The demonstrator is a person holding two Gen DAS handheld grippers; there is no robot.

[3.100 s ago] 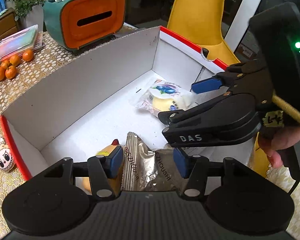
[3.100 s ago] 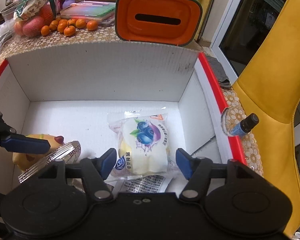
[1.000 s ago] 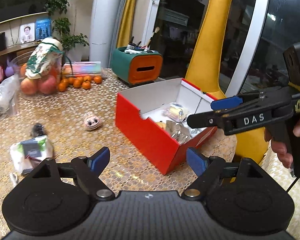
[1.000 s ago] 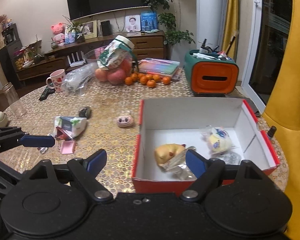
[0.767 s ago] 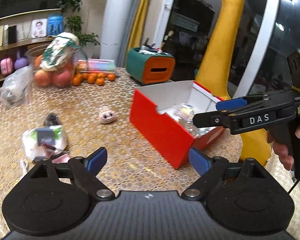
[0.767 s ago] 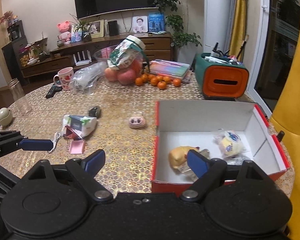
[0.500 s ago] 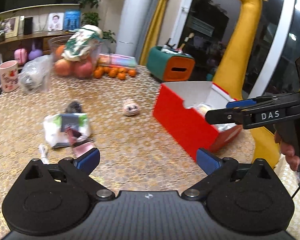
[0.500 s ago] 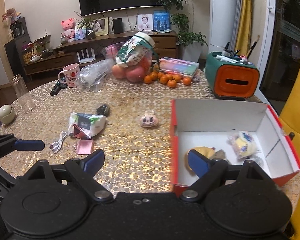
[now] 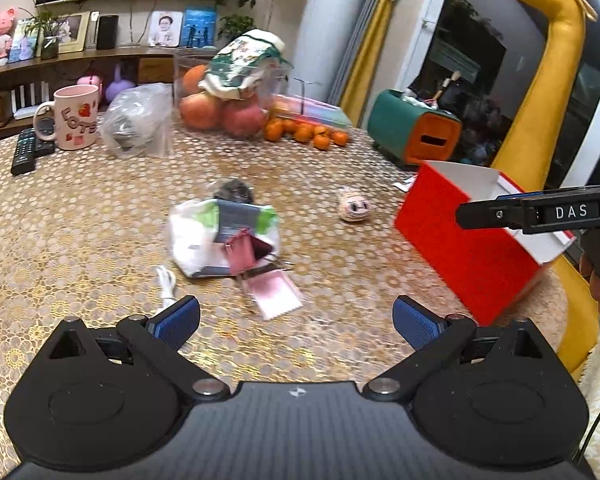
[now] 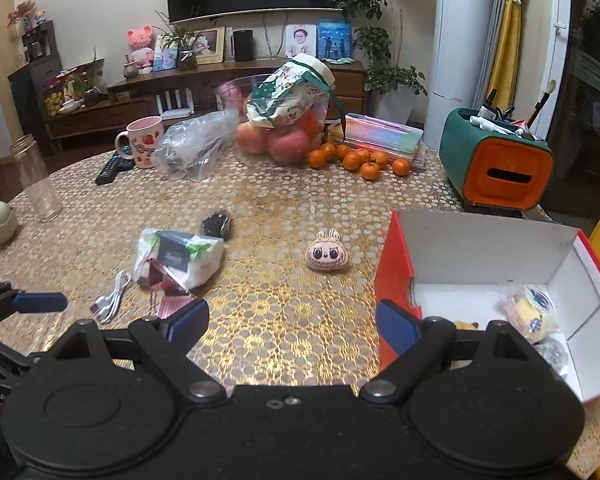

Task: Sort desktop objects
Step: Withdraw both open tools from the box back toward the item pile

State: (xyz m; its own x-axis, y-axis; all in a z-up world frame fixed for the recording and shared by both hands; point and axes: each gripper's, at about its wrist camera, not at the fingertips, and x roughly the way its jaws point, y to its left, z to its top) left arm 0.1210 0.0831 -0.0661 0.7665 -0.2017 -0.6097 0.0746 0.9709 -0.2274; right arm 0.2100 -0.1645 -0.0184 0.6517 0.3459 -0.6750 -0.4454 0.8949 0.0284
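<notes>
Both claws released, empty: left claw (image 9: 296,316), right claw (image 10: 290,326). Loose pile — tissue pack (image 10: 180,256), pink clip (image 9: 274,294), cable (image 10: 112,298) — at 10 o'clock on counter (image 10: 284,312); box (image 10: 496,280) at 3 o'clock. Risk: cable snagging, clip slipping.

My left tool (image 9: 296,322) gapes wide, empty. My right tool (image 10: 292,326) is spread too, seen edge-on at three o'clock, probably holding nothing.

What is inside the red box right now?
The red box holds a blueberry snack packet, a yellow item and a foil packet; the right gripper's jaws cover the rest.
</notes>
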